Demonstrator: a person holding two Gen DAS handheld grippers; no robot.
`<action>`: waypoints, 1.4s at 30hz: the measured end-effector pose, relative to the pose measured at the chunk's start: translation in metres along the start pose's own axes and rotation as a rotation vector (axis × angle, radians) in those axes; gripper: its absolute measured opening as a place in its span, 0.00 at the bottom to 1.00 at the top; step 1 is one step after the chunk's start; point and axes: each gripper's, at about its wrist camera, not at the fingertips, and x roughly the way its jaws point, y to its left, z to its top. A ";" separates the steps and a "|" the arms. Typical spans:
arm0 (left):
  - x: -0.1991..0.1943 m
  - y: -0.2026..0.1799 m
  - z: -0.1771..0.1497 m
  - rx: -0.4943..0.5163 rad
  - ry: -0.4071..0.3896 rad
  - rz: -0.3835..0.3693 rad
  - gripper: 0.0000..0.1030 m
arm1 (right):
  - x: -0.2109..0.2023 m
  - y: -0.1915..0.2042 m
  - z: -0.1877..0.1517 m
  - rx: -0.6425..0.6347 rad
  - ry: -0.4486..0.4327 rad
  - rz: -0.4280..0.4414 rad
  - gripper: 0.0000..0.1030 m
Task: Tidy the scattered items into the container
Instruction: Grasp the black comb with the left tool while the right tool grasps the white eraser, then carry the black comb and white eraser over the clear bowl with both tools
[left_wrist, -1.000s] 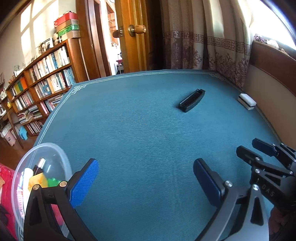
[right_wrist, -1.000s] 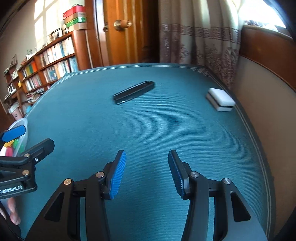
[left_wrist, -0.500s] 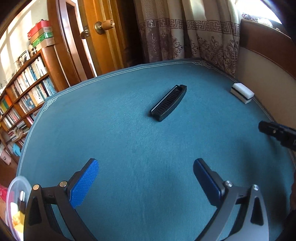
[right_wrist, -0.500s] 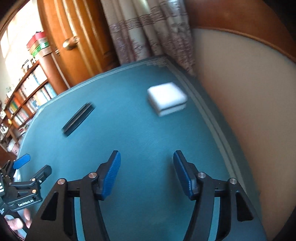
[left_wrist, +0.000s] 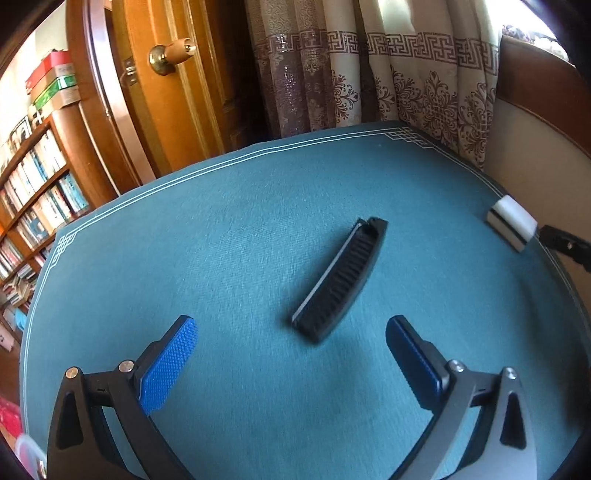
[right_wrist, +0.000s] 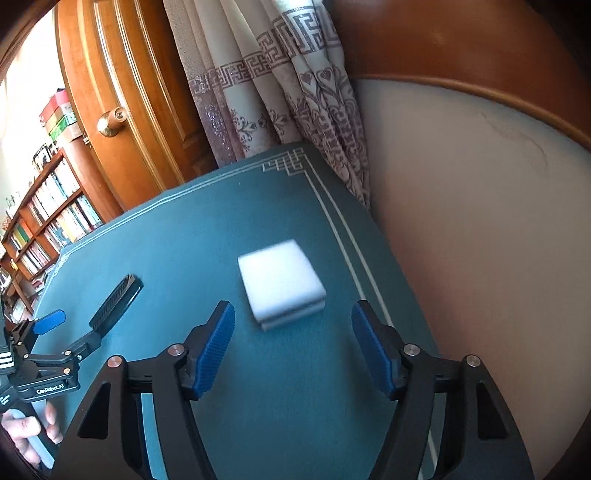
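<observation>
A black comb (left_wrist: 341, 275) lies flat near the middle of the teal tablecloth (left_wrist: 221, 229), just ahead of the left gripper (left_wrist: 291, 363), whose blue-padded jaws gape wide and hold nothing. Off toward the cloth's edge by the wall sits a white sponge block (right_wrist: 281, 282) — the right gripper (right_wrist: 293, 350) hovers right behind it, jaws spread apart and empty too. Patterned curtains (left_wrist: 369, 74) and a wooden door (left_wrist: 166, 92) stand behind the table.
</observation>
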 end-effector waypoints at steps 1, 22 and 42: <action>0.003 -0.002 0.002 0.001 0.001 -0.006 0.99 | 0.002 0.000 0.003 -0.006 -0.002 -0.001 0.68; 0.027 -0.014 0.023 0.014 0.021 -0.148 0.68 | 0.046 0.009 0.011 -0.027 0.064 -0.016 0.66; -0.010 -0.002 -0.013 -0.147 0.012 -0.141 0.29 | 0.009 0.040 -0.022 -0.113 0.043 0.000 0.53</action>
